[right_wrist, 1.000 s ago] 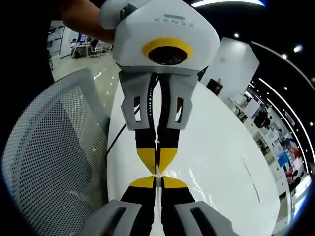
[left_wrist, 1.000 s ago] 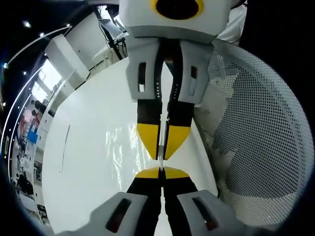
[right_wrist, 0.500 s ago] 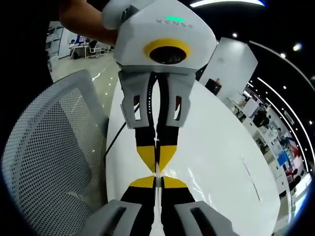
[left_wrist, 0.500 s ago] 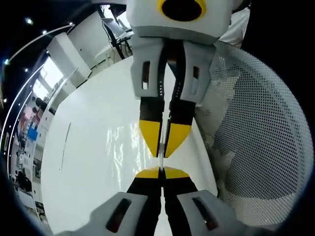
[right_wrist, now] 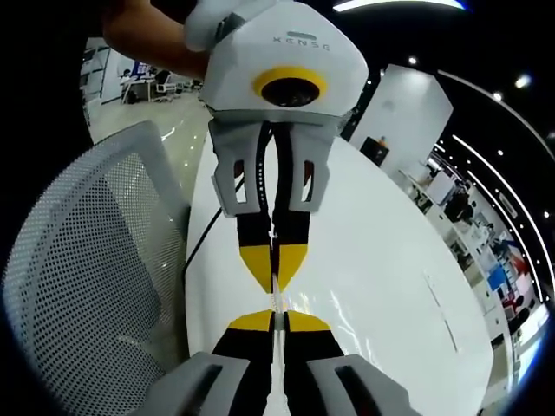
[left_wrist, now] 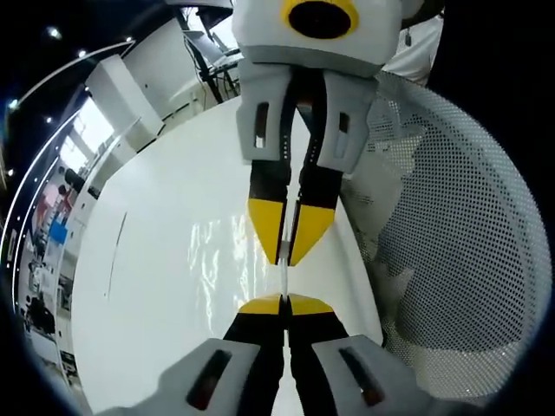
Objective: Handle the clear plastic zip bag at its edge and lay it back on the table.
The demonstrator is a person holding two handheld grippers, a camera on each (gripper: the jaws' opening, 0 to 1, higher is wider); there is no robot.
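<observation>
left gripper view: the left hand-held gripper (left_wrist: 284,303) pinches the clear zip bag (left_wrist: 227,260) edge over the white desk (left_wrist: 156,286); at 12 o'clock the right hand-held gripper (left_wrist: 284,257) pinches that edge too. mesh chair (left_wrist: 451,234) at 3 o'clock. right gripper view reads "xense".

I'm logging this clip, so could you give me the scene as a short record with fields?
Left gripper: jaws shut on the bag's edge
Right gripper: jaws shut on the same edge, facing the left one
Clear plastic zip bag: its edge stretched between the two grippers, the rest glinting over the table
White table: under the bag
White mesh chair: beside the table
</observation>
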